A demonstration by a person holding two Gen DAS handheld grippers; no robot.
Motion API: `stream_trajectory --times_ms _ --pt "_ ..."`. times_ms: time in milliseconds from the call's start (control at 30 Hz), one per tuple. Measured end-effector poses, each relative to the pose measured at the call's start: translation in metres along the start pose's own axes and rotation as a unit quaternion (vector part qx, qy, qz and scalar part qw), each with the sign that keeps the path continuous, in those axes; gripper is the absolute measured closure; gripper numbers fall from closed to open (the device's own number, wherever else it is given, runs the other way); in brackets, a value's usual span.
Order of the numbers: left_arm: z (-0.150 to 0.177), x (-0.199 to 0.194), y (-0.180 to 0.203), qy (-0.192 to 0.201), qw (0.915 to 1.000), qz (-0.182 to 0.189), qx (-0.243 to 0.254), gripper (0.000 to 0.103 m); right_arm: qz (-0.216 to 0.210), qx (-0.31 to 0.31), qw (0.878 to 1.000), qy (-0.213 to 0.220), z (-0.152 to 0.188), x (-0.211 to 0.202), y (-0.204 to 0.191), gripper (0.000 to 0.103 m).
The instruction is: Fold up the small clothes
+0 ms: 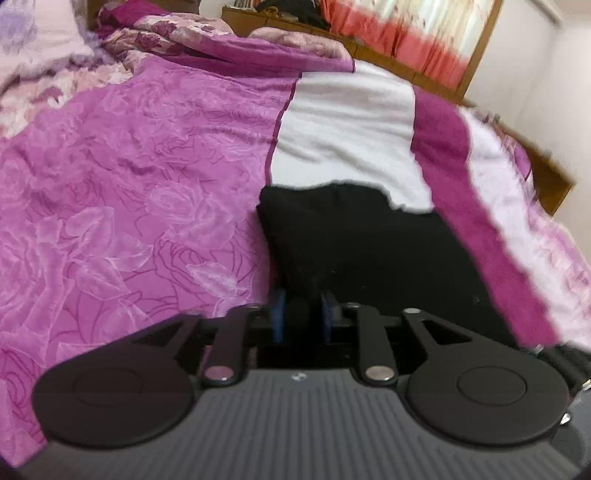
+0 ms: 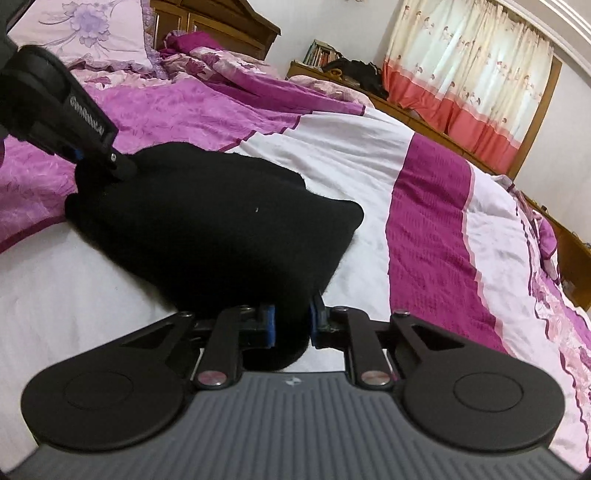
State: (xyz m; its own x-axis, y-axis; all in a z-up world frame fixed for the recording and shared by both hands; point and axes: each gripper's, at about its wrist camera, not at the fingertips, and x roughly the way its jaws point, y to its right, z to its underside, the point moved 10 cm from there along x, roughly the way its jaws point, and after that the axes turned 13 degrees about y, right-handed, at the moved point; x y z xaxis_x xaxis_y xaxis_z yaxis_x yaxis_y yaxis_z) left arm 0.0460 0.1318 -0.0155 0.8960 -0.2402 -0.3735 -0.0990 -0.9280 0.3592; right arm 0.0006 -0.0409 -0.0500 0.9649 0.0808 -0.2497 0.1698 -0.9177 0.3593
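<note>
A small black knitted garment (image 2: 221, 229) lies bunched on the white band of the bedspread (image 2: 351, 147). In the right wrist view my right gripper (image 2: 291, 323) is shut on its near edge, with black cloth pinched between the blue pads (image 2: 267, 325). At the upper left of that view my left gripper (image 2: 123, 168) bites into the garment's far corner. In the left wrist view the black garment (image 1: 351, 240) runs forward from my left gripper (image 1: 303, 308), and cloth fills the gap between its blue pads (image 1: 279, 314). The garment is slightly raised between the two grips.
The bed is covered by a magenta, pink and white bedspread (image 1: 129, 184). A crumpled floral quilt (image 2: 221, 62) and a pillow (image 2: 88, 26) lie at its head. A wooden bed frame (image 2: 424, 122), a shelf with books (image 2: 321, 53) and an orange-hemmed curtain (image 2: 461, 74) stand beyond.
</note>
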Motion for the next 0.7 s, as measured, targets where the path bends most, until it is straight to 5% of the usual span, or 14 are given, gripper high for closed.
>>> stream_trajectory --times_ms 33,100,167,200,233,300,367,433,533,700 --pt "-0.011 -0.007 -0.004 0.020 0.9987 0.026 -0.039 0.075 0.001 -0.001 1.000 -0.001 0.000 0.000 0.000 0.084" --pt "-0.037 -0.019 -0.011 0.044 0.9905 0.069 -0.110 0.056 -0.005 0.004 1.000 0.005 -0.002 -0.001 0.004 0.083" --pt "-0.067 -0.030 -0.016 0.076 0.9787 0.113 -0.153 0.017 -0.021 0.041 0.999 0.015 -0.012 -0.008 0.018 0.081" --pt "-0.080 -0.033 -0.017 0.094 0.9748 0.128 -0.157 0.013 -0.031 0.075 0.996 0.024 -0.019 -0.013 0.029 0.080" --pt "-0.089 -0.030 -0.020 0.100 0.9738 0.130 -0.157 0.012 -0.039 0.113 0.992 0.034 -0.026 -0.019 0.041 0.076" --pt "-0.092 -0.016 -0.025 0.074 0.9726 0.129 -0.179 0.012 -0.053 0.190 0.979 0.049 -0.039 -0.027 0.067 0.052" --pt "-0.079 0.007 -0.032 0.023 0.9649 0.125 -0.230 0.012 -0.076 0.249 0.964 0.049 -0.045 -0.025 0.082 0.015" --pt "-0.056 0.030 -0.039 -0.033 0.9559 0.104 -0.273 0.012 -0.120 0.324 0.938 0.034 -0.045 -0.018 0.092 0.008" --pt "-0.028 0.053 -0.041 -0.079 0.9519 0.083 -0.284 0.013 -0.163 0.442 0.882 0.003 -0.031 0.001 0.100 0.002" --pt "-0.004 0.062 -0.033 -0.111 0.9518 0.092 -0.271 0.013 -0.151 0.523 0.834 -0.088 0.020 0.046 0.093 0.003"
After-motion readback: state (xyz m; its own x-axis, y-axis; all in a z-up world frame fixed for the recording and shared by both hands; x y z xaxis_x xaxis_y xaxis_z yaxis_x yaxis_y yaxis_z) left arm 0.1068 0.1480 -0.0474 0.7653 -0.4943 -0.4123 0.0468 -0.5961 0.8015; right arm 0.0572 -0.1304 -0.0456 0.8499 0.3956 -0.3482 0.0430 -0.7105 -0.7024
